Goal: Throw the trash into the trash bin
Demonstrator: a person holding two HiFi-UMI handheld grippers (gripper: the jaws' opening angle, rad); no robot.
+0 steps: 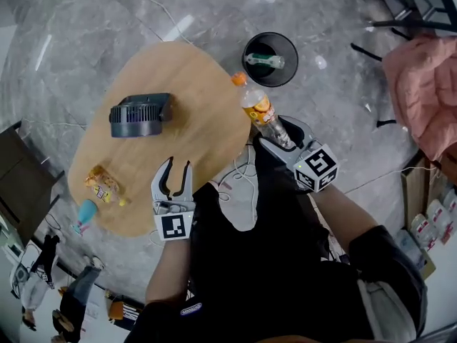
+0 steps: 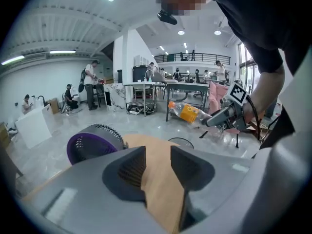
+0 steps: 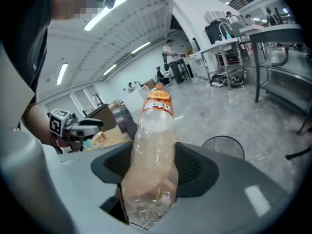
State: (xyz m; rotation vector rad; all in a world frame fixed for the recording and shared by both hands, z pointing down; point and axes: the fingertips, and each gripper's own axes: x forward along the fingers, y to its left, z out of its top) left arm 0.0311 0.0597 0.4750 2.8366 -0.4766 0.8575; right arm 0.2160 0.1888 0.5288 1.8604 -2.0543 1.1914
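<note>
The right gripper (image 1: 277,136) has its fingers closed on the lower part of a clear plastic bottle (image 1: 257,106). The ribbed dark pads (image 3: 192,167) press on both sides of the bottle, so they stand rather wide apart. The bottle is thin and a little crumpled near its base, with an orange label and an orange cap. It is in the air beside the edge of the desk (image 1: 193,77), and its cap points toward the trash bin (image 1: 284,77). The bin is round and black and stands on the glossy grey stone floor (image 1: 343,20), near the desk. Another crumpled clear bottle (image 1: 265,61) lies inside it.

The left gripper (image 1: 178,164) hangs over the near side of the desk. Its fingers (image 2: 131,172) are apart and nothing is between them; only the wood shows there. The desk is a smooth light wooden top with a rounded outline. On it are a dark grey fan (image 1: 139,115) with a slotted grille and a yellow snack packet (image 1: 103,184).
</note>
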